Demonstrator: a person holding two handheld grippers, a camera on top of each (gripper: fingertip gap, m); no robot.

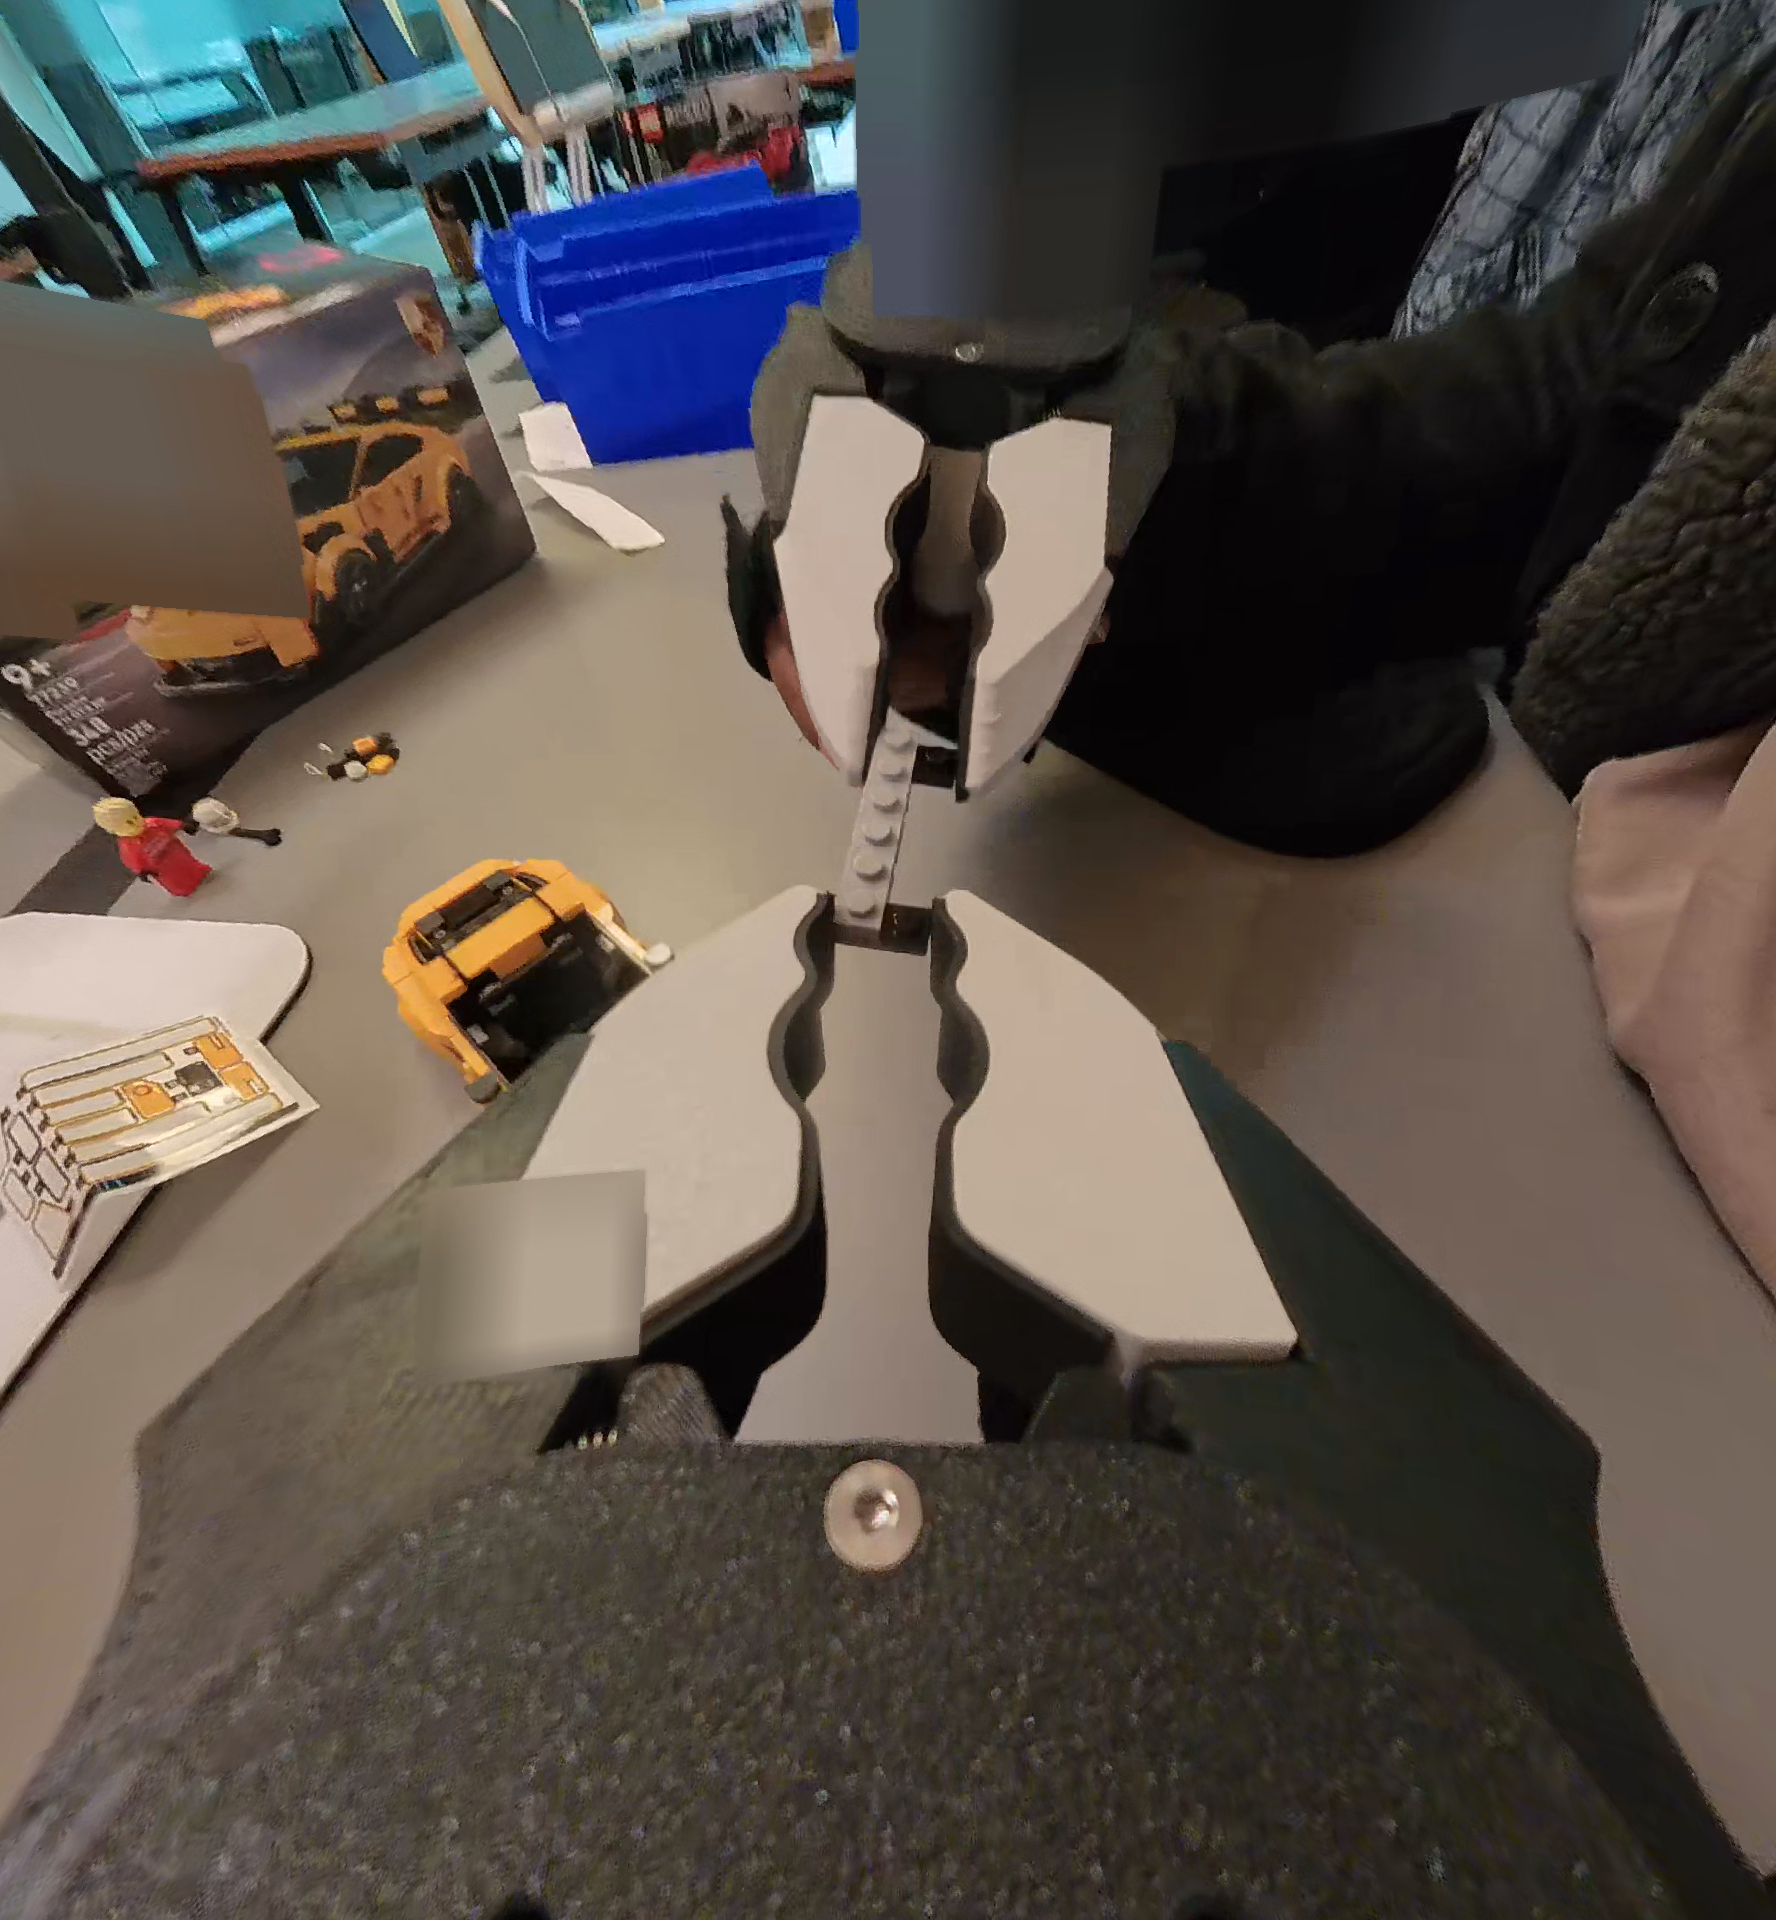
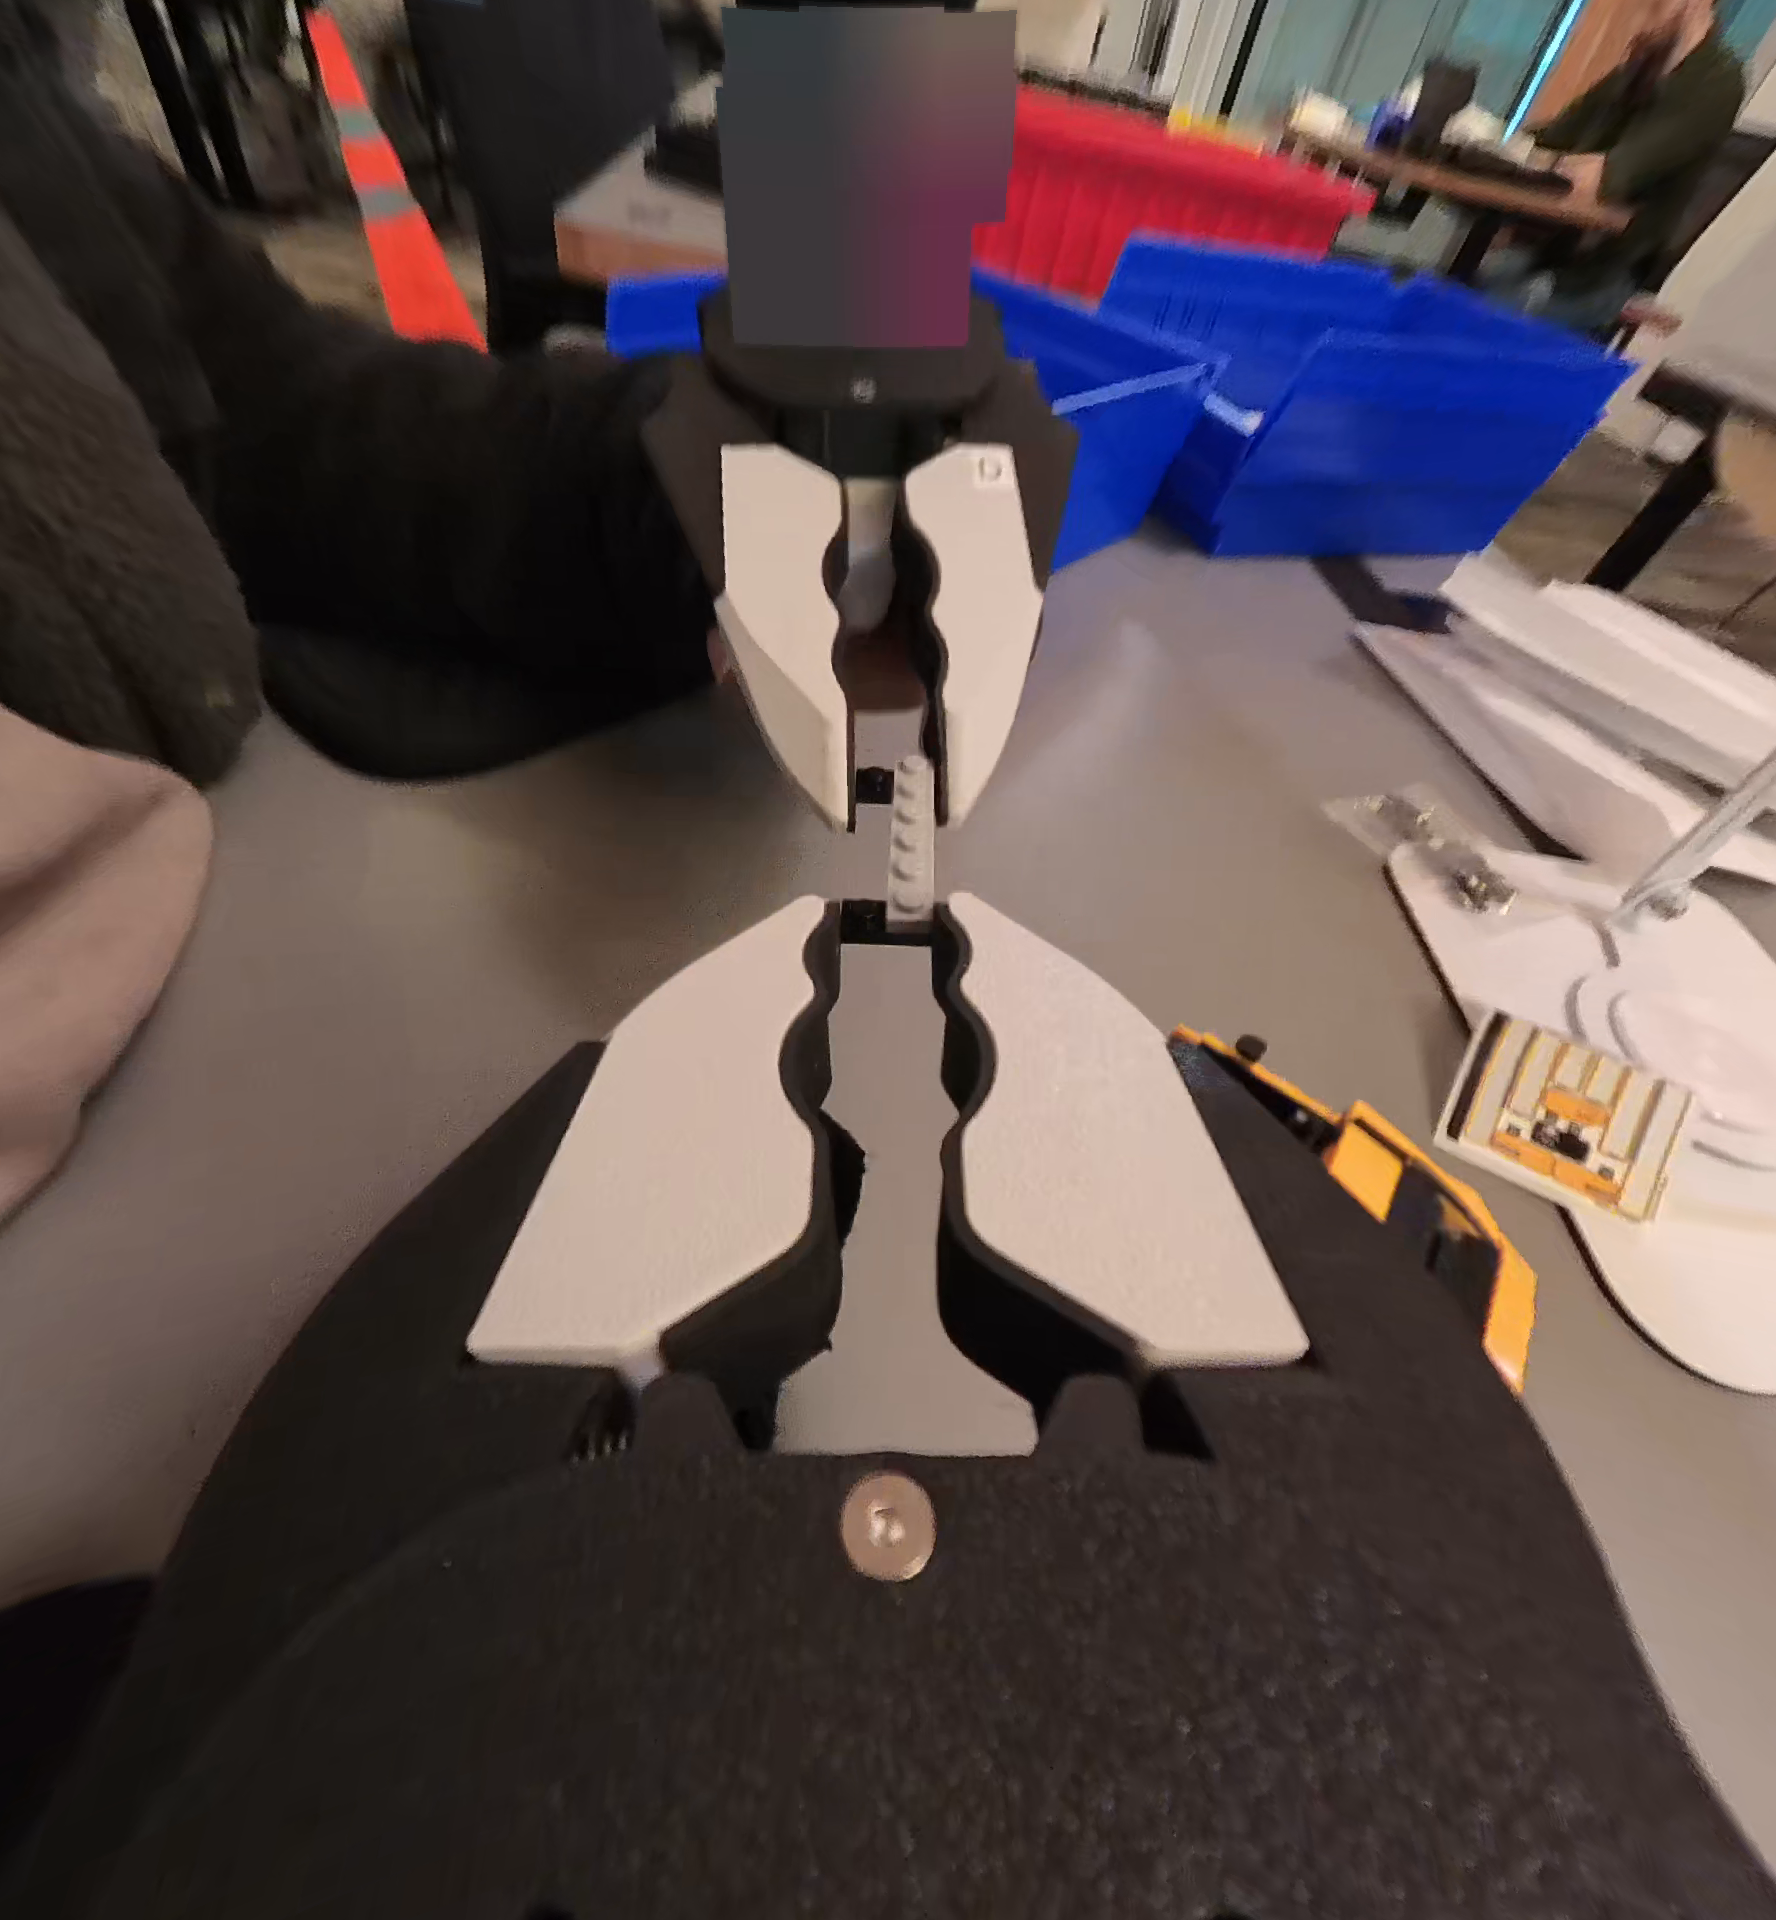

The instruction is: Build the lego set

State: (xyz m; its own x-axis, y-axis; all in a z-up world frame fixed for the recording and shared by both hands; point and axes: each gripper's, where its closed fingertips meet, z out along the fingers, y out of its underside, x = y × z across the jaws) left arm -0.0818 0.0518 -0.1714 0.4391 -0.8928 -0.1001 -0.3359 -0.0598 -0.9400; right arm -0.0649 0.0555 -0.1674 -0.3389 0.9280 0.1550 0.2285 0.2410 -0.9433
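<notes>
Spanning the gap between the two sets of jaws, a grey studded plate [image 1: 882, 844] is held in the air above the grey table [image 1: 1279, 1039], with a small black piece at each end. The left gripper [image 1: 879, 920] is clenched on the near black piece [image 1: 894, 928], and the right gripper [image 2: 889, 920] is clamped likewise on the black piece at its own end [image 2: 863, 920]; each gripper is seen tip to tip with the other. A sub-assembly step is judged to be in hand: the plate and black pieces are being pressed or aligned together. Steady opposing pressure along the plate is called for next, without twisting, since a thin plate held only by its ends may pop loose. Left of the left jaws, the partly built orange car [image 1: 510, 966] is seen on the table, with a sticker sheet [image 1: 136, 1122] nearer, a red minifigure [image 1: 157, 842] and a few loose small parts [image 1: 364, 756] farther off, and the set's box [image 1: 344, 520] beyond. Blue bins [image 1: 655, 312] are stacked behind; their contents cannot be made out.
</notes>
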